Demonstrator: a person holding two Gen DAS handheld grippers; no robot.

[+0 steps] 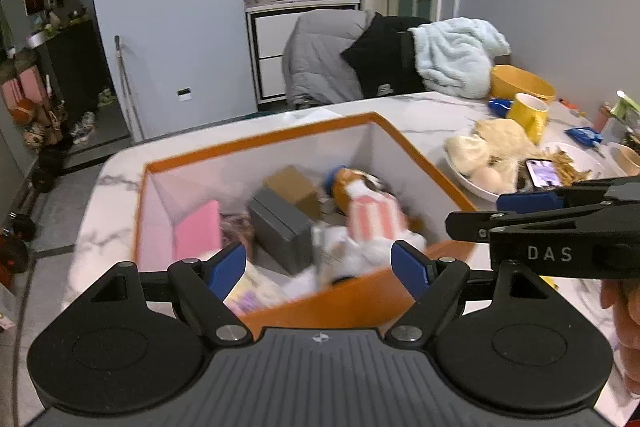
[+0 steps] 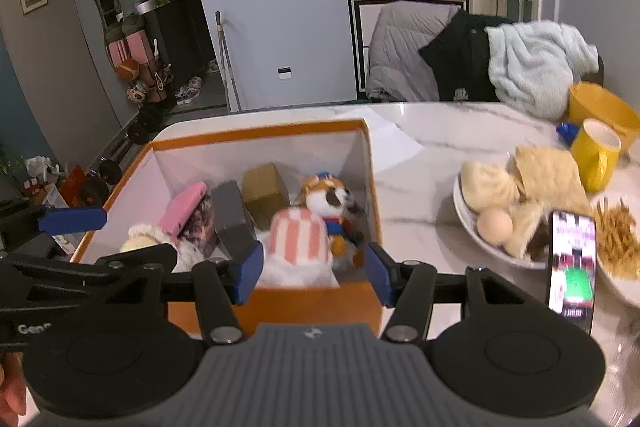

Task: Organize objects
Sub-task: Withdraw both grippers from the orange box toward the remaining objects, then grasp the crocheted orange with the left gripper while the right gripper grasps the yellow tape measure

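Sitting on the marble table (image 2: 432, 131) is the orange box (image 2: 280, 301), and pretty much everything being organized is already inside it, so I'll use the box as the reference point. Both grippers hang just off its near wall, side by side. The left gripper (image 1: 319, 267) has its blue pads spread wide with nothing between them, and same deal for the right gripper (image 2: 316, 273): fingers apart, not pinching anything.

Inside the box, toward the far wall, there's a small brown cardboard box (image 2: 266, 193) with a grey box (image 2: 232, 215) leaning right beside it. A pink case (image 2: 184, 209) is propped against the left side of the grey one. The fox plush (image 2: 332, 203) sits near the box's right wall, and a pink-and-white striped thing (image 2: 298, 235) is right in front of it, closest to the near wall. The left wrist view is blurry, so I can't make out what the flat paper stuff at the bottom is.

To the right of the box, outside it, there's a white bowl of buns and an egg (image 2: 496, 211), a phone (image 2: 572, 263) with its screen lit, and a yellow mug (image 2: 596, 159) further back.
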